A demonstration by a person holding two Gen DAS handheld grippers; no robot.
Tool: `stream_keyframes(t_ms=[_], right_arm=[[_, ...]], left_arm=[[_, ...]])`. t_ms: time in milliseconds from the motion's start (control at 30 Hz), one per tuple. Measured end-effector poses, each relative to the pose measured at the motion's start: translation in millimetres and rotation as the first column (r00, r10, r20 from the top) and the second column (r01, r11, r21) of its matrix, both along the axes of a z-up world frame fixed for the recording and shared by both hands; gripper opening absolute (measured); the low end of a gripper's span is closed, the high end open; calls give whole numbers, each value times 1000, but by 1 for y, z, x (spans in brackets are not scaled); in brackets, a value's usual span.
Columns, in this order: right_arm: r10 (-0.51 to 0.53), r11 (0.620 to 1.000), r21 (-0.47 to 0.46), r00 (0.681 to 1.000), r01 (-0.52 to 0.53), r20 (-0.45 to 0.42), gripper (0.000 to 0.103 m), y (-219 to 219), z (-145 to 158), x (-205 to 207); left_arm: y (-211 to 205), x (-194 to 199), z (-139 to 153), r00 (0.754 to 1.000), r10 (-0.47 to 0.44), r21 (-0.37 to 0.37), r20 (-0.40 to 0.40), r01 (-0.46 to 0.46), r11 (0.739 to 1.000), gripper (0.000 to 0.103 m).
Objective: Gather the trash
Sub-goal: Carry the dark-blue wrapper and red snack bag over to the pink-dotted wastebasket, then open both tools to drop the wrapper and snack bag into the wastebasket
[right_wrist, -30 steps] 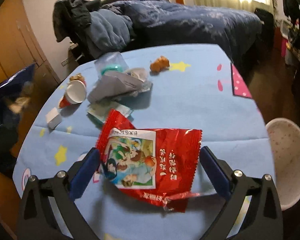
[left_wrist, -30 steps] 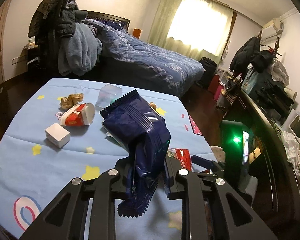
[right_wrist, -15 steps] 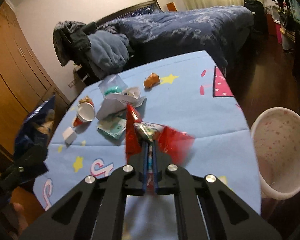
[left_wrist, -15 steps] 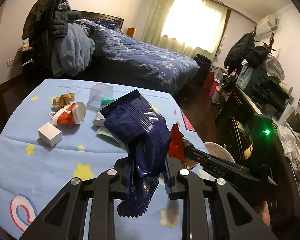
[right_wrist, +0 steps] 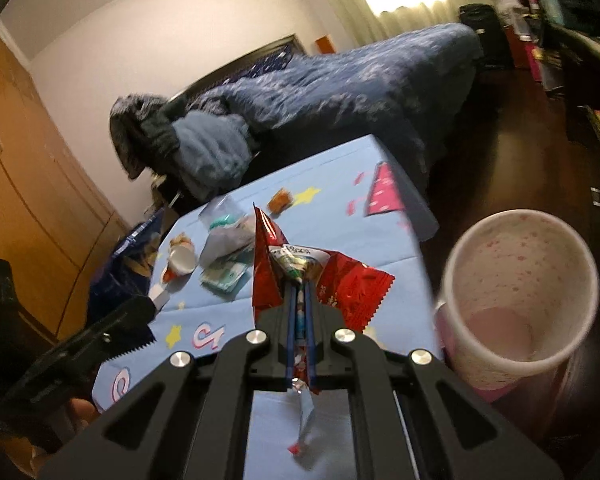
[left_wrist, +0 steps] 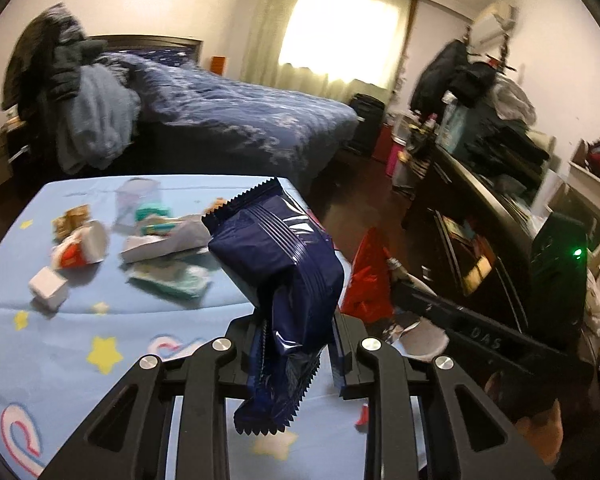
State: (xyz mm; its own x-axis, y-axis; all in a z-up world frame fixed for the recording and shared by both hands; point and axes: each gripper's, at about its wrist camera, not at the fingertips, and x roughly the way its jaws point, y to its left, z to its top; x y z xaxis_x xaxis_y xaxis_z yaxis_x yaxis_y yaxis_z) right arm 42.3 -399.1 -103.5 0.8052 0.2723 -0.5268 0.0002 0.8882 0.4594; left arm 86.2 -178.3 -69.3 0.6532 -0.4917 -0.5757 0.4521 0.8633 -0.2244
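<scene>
My left gripper (left_wrist: 296, 332) is shut on a dark blue snack bag (left_wrist: 276, 256), held up above the blue star-print tablecloth (left_wrist: 60, 344). My right gripper (right_wrist: 300, 312) is shut on a crumpled red snack wrapper (right_wrist: 340, 280), lifted off the table and near a white-and-pink speckled bin (right_wrist: 516, 296) at the table's right edge. The red wrapper (left_wrist: 366, 280) and the right gripper also show in the left wrist view. The blue bag (right_wrist: 132, 264) shows at the left of the right wrist view.
On the table lie a tipped red-and-white paper cup (left_wrist: 82, 244), a small white box (left_wrist: 48, 288), a clear plastic cup (left_wrist: 134, 200), crumpled grey paper (left_wrist: 168, 240), a green packet (left_wrist: 168, 280) and an orange scrap (right_wrist: 280, 200). A bed (left_wrist: 236, 120) stands behind, a dark cluttered desk (left_wrist: 500, 220) to the right.
The right gripper closed on the red wrapper, lifted it off the table and swung right toward the bin. The left gripper kept hold of the blue bag and shifted right.
</scene>
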Motion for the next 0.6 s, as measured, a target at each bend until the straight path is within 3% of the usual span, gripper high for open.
stream_keyframes(t_ms=[300,600], right_arm=[[-253,966,-48,967,253,8,6,-84,-3,-34],[-396,917,-59,918,395,-6,6,-143,-23,-31]], left_arm=[[-89,5,-9,981,-190,44,40,188,981,27],[-181,33,-34,937,-349,92,-18,349,932,28]])
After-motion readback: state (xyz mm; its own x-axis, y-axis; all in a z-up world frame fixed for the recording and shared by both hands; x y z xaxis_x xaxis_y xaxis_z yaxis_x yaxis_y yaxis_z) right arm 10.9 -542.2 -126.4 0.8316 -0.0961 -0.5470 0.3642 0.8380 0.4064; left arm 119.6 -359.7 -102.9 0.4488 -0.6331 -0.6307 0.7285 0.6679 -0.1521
